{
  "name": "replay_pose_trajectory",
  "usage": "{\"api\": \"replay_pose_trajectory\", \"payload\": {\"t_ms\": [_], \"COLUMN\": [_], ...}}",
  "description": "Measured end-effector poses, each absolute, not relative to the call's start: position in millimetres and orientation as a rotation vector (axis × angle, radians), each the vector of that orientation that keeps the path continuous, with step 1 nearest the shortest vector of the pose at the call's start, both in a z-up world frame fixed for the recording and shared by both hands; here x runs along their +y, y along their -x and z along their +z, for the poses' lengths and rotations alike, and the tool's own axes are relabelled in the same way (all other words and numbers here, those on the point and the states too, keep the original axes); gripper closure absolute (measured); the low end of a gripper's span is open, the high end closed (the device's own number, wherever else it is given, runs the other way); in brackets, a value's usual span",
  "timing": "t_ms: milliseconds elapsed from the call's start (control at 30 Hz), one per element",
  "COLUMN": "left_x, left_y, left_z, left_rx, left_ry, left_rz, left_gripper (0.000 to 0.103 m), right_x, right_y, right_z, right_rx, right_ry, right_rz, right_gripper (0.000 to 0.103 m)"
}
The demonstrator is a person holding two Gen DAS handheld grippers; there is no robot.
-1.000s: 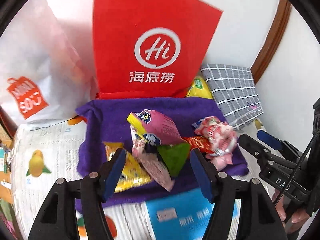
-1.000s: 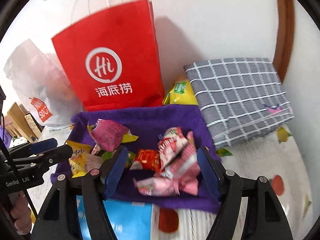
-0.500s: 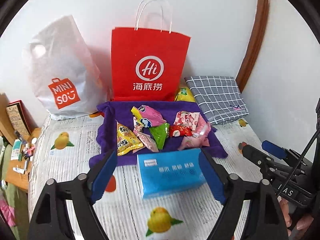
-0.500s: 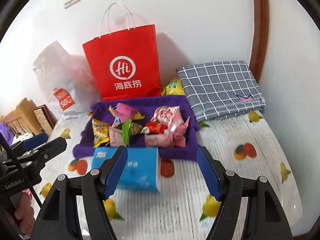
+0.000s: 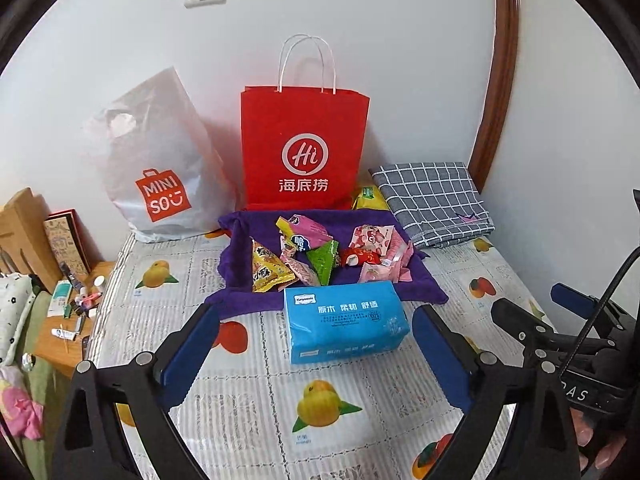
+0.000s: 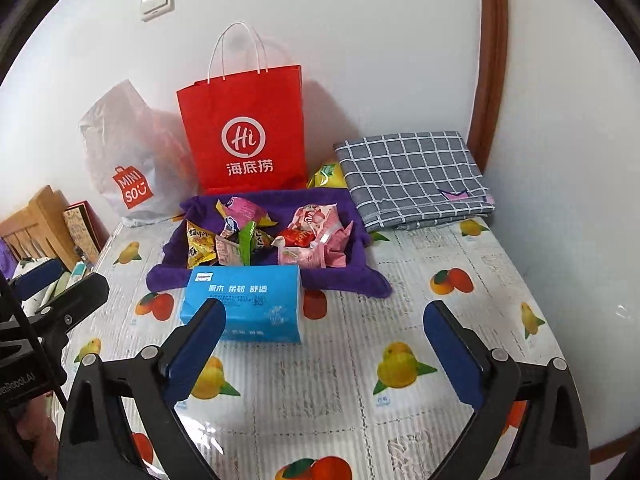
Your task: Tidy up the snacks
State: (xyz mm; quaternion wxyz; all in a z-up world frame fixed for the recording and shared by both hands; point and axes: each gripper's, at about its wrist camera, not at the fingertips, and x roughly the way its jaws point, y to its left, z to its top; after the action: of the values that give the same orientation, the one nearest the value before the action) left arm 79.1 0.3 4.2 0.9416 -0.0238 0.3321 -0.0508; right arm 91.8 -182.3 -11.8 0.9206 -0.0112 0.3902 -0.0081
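Hovering above the fruit-print plastic-covered tabletop (image 5: 240, 400), left claw (image 5: 316, 356) and right claw (image 6: 324, 348) both stand wide, jaws just opened, nothing gripped. Assorted foil snack packets (image 5: 320, 256) lie heaped on the purple cloth (image 5: 236, 256), behind the blue tissue pack (image 5: 344, 320). Red paper bag (image 5: 304, 148) upright at the wall behind.

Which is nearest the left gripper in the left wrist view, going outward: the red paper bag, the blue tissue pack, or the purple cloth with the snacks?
1. Blue tissue pack: just ahead of the open left gripper, centre.
2. Purple cloth: behind the pack, snacks piled on it.
3. Red paper bag: farthest, upright against the wall.
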Motion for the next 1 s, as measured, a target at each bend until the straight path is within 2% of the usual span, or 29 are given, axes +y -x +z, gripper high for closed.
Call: {"api": "replay_pose_trajectory", "payload": {"t_ms": [1000], "left_x": [-5.3], "left_y": [-53.8], "left_z": [12.2], "left_rx": [0.649], "left_ry": [0.038], "left_rz": [-0.088], "left_gripper": [0.005], "right_x": [-193.5], "right_y": [-61.0], "right_z": [-0.7], "right_rx": [0.784], "right_ry": [0.002], "right_rz": [-0.043], "right_gripper": [0.004]}}
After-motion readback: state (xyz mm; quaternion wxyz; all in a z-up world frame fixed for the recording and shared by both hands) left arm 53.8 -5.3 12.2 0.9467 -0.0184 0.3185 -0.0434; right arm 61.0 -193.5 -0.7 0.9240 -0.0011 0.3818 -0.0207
